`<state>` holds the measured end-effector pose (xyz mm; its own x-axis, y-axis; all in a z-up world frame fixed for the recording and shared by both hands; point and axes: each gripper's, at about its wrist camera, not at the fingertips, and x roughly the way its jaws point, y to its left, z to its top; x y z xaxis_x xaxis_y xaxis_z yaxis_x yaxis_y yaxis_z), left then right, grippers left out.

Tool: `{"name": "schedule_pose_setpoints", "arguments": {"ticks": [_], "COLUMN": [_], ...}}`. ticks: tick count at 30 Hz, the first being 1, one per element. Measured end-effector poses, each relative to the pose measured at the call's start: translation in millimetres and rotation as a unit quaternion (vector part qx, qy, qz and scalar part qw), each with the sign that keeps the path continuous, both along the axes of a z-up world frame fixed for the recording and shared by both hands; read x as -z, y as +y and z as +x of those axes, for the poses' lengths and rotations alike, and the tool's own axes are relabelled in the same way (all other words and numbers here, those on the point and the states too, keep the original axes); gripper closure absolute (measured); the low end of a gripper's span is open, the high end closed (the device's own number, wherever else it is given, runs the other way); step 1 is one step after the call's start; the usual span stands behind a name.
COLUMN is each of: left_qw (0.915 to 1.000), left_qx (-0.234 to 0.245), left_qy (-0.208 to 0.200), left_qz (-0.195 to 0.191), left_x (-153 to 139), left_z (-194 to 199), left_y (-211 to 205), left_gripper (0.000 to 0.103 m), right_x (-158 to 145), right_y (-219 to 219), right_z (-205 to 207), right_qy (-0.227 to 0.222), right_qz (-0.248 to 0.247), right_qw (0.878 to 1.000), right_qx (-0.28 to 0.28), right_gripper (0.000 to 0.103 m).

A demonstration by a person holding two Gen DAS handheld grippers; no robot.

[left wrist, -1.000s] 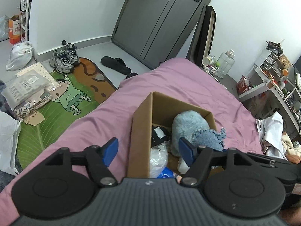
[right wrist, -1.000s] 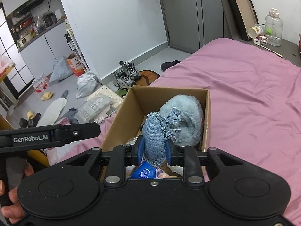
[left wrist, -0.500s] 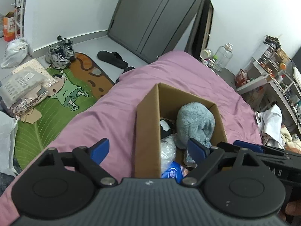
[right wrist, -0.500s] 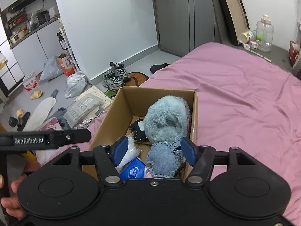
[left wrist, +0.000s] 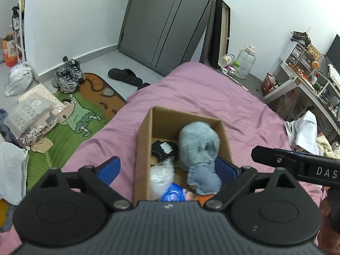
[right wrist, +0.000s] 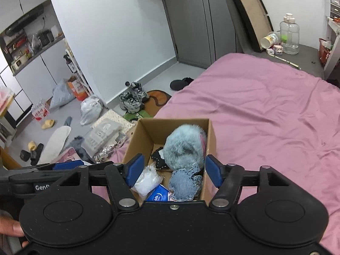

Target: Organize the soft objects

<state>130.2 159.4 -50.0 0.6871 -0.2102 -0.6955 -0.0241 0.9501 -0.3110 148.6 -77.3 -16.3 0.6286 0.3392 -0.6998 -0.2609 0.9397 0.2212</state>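
Both grippers held over a filled box on the bed.

Left wrist view: the left gripper (left wrist: 167, 169) is spread wide with nothing gripped, its jaws having just been opening; the box (left wrist: 142, 148) on the pink bed (left wrist: 212, 97) is straddled, with a plush (left wrist: 198, 142) and a denim piece (left wrist: 204, 178) inside. Right wrist view: the right gripper (right wrist: 173, 171) is seen half open and empty, the denim piece (right wrist: 183, 184) lying in the box (right wrist: 138, 140); sneakers (right wrist: 131, 99) are seen on the floor beyond.
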Motion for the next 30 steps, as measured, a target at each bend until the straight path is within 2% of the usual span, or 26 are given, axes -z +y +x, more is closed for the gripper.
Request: {"name": "schedule_pose_setpoints", "arguments": {"ticks": [7, 12, 18, 24, 28, 30], "left_qw": [0.9997, 0.9994, 0.9986, 0.9980, 0.9973, 0.9971], "left_qx": [0.006, -0.007, -0.020, -0.023, -0.022, -0.022], "left_qy": [-0.009, 0.000, 0.002, -0.008, -0.011, -0.011], "left_qz": [0.022, 0.035, 0.048, 0.059, 0.069, 0.072], "left_x": [-28, -38, -52, -63, -68, -71], "left_z": [-19, -32, -43, -54, -59, -62], "left_y": [-33, -47, -57, -75, -90, -98], "left_gripper": [0.002, 0.000, 0.000, 0.000, 0.000, 0.000], "right_x": [-20, -33, -48, -46, -42, -38], "right_y": [-26, -51, -81, -110, -123, -129], "right_z": [-20, -34, -50, -62, -69, -74], "right_qy": [-0.010, -0.018, -0.040, -0.043, -0.039, -0.041], "right_qz": [0.010, 0.027, 0.046, 0.064, 0.066, 0.066], "right_qw": [1.000, 0.999, 0.998, 0.996, 0.997, 0.997], "right_qx": [0.002, 0.011, 0.018, 0.036, 0.029, 0.027], "right_gripper": [0.023, 0.020, 0.009, 0.007, 0.000, 0.000]}}
